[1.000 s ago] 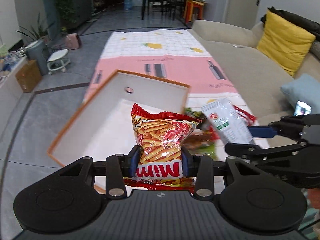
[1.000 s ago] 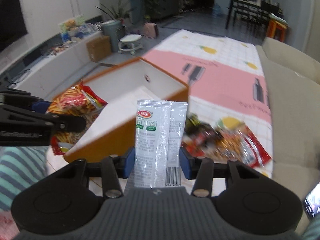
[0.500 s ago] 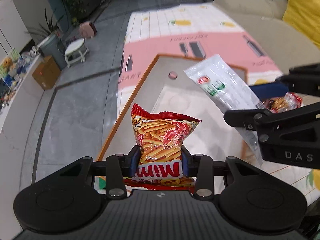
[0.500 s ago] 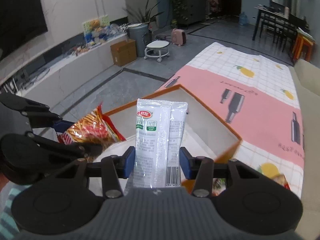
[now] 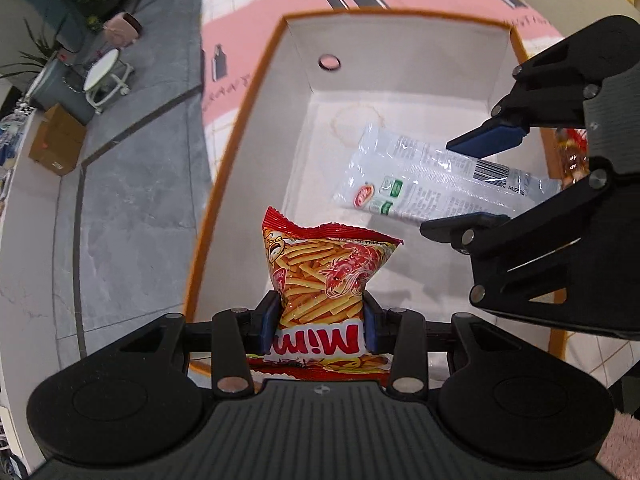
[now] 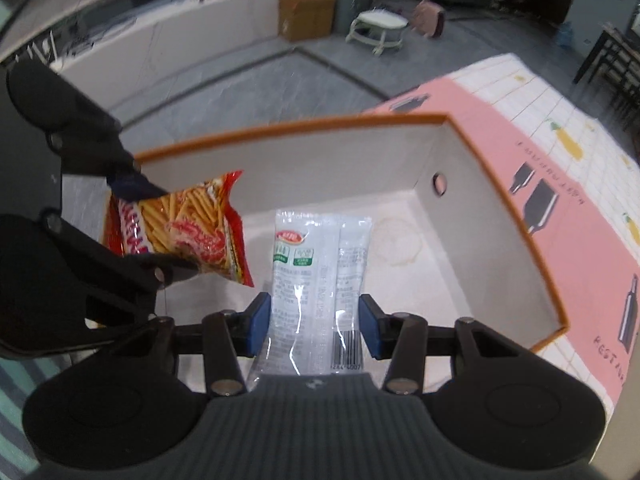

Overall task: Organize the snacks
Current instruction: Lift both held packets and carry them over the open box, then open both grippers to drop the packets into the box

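Two packets (one red (image 5: 329, 268), one white (image 6: 316, 276)) over one box (image 5: 400, 60).

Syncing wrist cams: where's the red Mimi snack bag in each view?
Left wrist: red Mimi snack bag at lower centre, clamped between the left gripper fingers.
Right wrist: same bag at mid-left, tilted over the box.
Shared landmark: round hole in the box wall.

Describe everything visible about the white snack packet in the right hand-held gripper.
The white snack packet is a long, flat, glossy plastic pouch with a red oval logo, green labels, fine print and a barcode near its lower end. The right hand-held gripper clamps its lower part between blue pads, holding it over the open orange-rimmed box, beside the red chip bag.
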A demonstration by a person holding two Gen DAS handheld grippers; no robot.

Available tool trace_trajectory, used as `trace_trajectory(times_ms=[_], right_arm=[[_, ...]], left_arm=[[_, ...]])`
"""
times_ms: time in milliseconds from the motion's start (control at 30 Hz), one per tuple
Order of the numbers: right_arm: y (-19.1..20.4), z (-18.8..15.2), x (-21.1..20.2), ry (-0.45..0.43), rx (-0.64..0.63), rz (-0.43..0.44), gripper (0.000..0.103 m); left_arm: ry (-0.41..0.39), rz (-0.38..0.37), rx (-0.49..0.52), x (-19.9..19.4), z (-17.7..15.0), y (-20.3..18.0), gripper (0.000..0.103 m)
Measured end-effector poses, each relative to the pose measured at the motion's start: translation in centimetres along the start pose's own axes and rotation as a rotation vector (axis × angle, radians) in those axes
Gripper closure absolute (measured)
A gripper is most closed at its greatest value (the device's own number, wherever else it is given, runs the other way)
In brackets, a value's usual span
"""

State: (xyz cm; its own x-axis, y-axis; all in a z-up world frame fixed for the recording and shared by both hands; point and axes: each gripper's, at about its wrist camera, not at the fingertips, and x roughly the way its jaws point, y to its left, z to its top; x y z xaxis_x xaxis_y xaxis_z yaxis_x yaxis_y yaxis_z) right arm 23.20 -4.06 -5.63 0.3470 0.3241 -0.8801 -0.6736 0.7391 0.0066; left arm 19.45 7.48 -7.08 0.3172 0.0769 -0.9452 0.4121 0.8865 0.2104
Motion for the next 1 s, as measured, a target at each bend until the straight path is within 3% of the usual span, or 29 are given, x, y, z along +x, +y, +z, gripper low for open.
trace_trajectory(times_ms=[367,800,1000], right_arm=[[-1.1,-0.3,4.2,0.125,0.005,0.058,0.057],[-1.2,-1.2,4.7,0.142,0.017,0.061,0.056],[-1.3,-1.5,4.5,0.134,0.012,0.058,0.044]], left_arm=[[0.097,-0.026,-0.003,2.4,0.3,0.4,0.056],[0.121,-0.024,-0.026,2.9,-0.1,0.4,0.050],[0.101,-0.010,-0.035,2.9,0.0,0.7,0.034]])
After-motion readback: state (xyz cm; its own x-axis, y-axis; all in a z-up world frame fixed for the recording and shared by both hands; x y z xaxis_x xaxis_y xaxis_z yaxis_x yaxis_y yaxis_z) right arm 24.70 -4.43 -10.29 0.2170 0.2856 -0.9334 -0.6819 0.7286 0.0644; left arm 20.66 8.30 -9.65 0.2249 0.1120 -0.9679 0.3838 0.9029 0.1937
